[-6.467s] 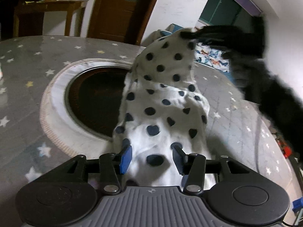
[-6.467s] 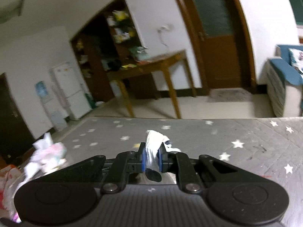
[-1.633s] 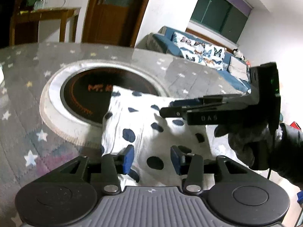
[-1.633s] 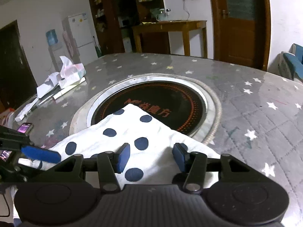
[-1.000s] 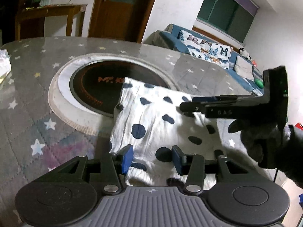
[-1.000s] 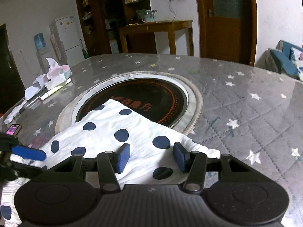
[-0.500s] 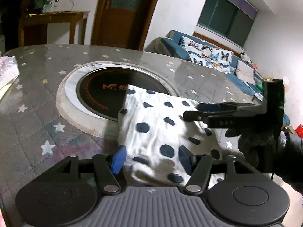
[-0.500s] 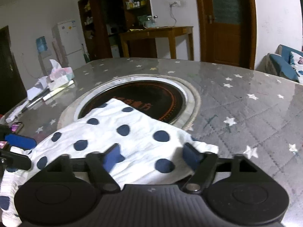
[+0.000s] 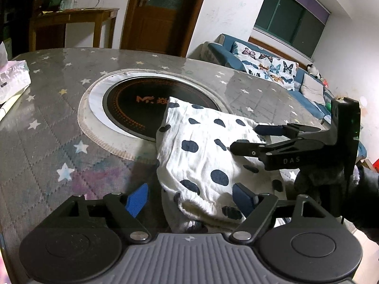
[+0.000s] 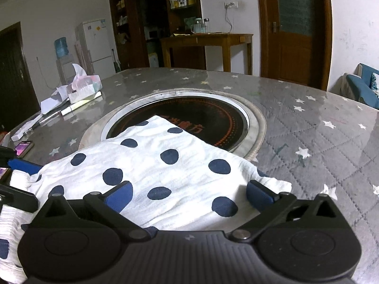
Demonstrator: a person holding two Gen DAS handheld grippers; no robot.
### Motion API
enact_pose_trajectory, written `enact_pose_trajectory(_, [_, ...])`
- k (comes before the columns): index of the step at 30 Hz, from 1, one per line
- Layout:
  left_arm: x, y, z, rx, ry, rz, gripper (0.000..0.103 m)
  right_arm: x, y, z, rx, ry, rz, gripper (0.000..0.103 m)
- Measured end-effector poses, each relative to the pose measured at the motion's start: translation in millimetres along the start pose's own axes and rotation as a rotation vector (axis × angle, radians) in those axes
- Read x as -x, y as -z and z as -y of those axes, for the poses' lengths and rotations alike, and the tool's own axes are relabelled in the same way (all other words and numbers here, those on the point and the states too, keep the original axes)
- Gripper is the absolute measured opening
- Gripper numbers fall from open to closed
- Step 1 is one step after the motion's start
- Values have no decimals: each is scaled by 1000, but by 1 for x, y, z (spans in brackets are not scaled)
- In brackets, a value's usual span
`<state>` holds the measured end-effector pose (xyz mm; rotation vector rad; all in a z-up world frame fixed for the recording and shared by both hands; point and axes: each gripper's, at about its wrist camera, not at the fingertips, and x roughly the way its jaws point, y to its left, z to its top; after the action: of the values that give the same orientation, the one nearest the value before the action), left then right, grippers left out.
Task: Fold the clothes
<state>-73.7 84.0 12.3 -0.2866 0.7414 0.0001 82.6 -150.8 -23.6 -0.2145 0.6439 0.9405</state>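
Observation:
A white garment with dark blue dots (image 9: 203, 156) (image 10: 165, 165) lies folded on the star-patterned table, its far corner over the round black hob. My left gripper (image 9: 191, 200) is open above the garment's near bunched edge, holding nothing. Across the cloth in that view I see my right gripper (image 9: 244, 138) in a gloved hand, reaching over the garment's right side. In the right wrist view my right gripper (image 10: 189, 194) stands wide open over the cloth, nothing between its blue pads (image 10: 259, 195). One blue left fingertip (image 10: 22, 165) shows at the far left.
The round black hob (image 9: 151, 108) (image 10: 196, 120) with a pale ring is set into the grey table (image 10: 319, 146). A tissue box (image 10: 83, 87), papers and a phone (image 10: 23, 145) lie at the table's left side. A sofa (image 9: 272, 66) and a wooden side table stand beyond.
Earlier the garment hung lifted between both grippers; it now lies flat and folded on the table. In the last half second both grippers have opened wider and drawn back slightly.

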Motion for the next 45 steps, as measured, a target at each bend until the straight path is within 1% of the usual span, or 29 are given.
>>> enact_pose_trajectory(5, [1,1,0,8,-2,-4,85,-4,1,-9,51,41,-23,103])
enact_pose_trajectory(8, [2,2,0,10,-3,-5,89,-6,2,-15,85,67,-33,103])
enact_pose_trajectory(12, [1,3,-1,15,-4,-10,91,-7,2,-13,82,62,-34,103])
enact_pose_trajectory(21, [3,-2,2,26,-7,0,103,-8,2,-12,85,60,-33,103])
enact_pose_trajectory(25, [1,-10,5,25,-8,14,103,-8,2,-12,85,58,-33,103])
enact_pose_trajectory(28, [-4,-15,9,11,-22,17,103,-6,1,-12,83,53,-29,103])
enact_pose_trajectory(31, [-9,-15,8,6,-41,5,103,2,-2,-13,79,40,-14,103])
enact_pose_trajectory(34, [-10,-13,5,13,-44,0,103,11,-6,-15,75,21,2,103])
enact_pose_trajectory(39, [-10,-9,3,20,-46,-8,103,21,-9,-29,107,-56,9,103])
enact_pose_trajectory(43, [-10,-6,0,25,-56,-16,103,17,-3,-39,130,-104,-21,103])
enact_pose_trajectory(45, [-11,-4,-2,28,-63,-20,103,11,3,-43,146,-102,-46,103])
